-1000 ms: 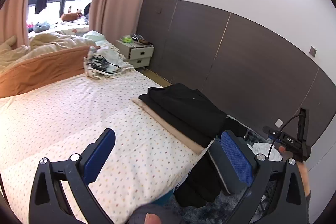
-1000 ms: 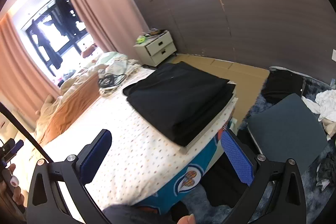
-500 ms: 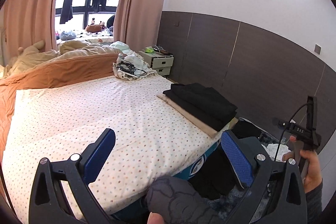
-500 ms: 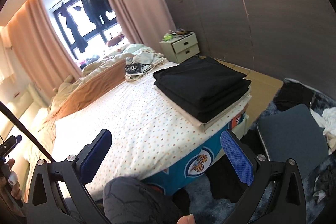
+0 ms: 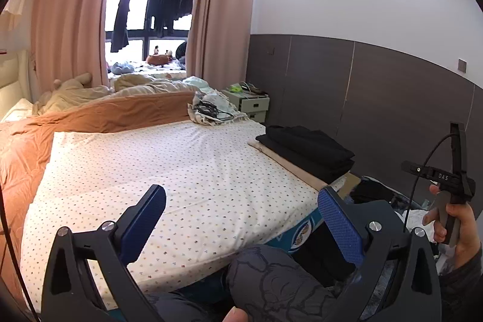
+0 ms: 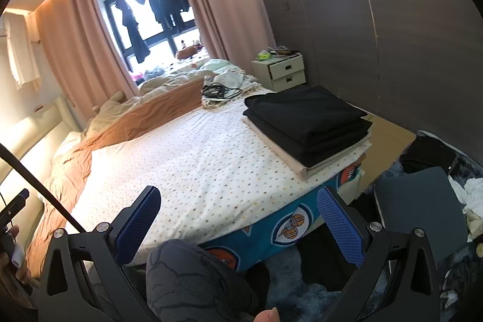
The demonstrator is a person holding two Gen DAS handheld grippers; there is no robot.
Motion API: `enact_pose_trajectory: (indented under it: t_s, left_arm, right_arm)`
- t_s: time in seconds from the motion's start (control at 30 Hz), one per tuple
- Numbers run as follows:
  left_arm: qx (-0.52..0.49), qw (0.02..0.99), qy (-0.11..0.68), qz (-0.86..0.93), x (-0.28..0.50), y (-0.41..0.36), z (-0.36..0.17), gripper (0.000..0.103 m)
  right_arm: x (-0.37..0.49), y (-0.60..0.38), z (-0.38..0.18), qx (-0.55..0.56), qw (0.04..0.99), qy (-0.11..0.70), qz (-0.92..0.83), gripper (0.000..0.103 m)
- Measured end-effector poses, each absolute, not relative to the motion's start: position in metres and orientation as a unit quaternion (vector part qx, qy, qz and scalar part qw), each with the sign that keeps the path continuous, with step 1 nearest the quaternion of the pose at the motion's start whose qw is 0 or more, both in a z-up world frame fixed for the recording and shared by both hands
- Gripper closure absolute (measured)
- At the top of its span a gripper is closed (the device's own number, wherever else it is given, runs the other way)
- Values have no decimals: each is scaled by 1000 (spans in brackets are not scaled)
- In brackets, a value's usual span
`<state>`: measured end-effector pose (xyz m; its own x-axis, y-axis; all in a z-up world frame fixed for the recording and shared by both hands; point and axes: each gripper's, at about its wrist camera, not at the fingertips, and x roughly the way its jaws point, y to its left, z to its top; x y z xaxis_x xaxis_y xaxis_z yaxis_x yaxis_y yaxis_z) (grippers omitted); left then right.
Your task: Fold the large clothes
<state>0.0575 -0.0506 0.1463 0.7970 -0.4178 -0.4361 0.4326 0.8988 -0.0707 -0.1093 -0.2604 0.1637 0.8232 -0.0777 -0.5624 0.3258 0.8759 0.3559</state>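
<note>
While both the left gripper (image 5: pixel 241 219) and right gripper (image 6: pixel 238 216) hang spread wide and empty above the bed's (image 6: pixel 193 165) near edge, 1 stack of folded clothes (image 6: pixel 308 122) sits at its right corner.

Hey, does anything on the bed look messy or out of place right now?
The folded stack sits neat at the bed's corner. Odd bits: a tangle of black cables lying on crumpled cloth, and clothes strewn on the floor beside the bed.
</note>
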Motion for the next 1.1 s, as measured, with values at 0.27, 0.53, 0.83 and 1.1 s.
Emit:
enact_pose_trajectory:
  t_s: [0.27,0.53,0.83,1.1]
  left_arm:
    - [12,965,195,-172,23,-24,137,0]
    - [13,974,182,-137,3,-7,132,0]
    - [17,977,183,-106,-23,-2,123,0]
    - [16,979,185,-82,-33,-4,115,0]
  right_arm:
    - [-119,-229,154,200,935,281,-85,0]
    - [-116,-215,141,189,945,263,-53,0]
    - [-107,-199,117,204,944,259,-30,0]
    - [-103,-177,110,179,947,262,-45,0]
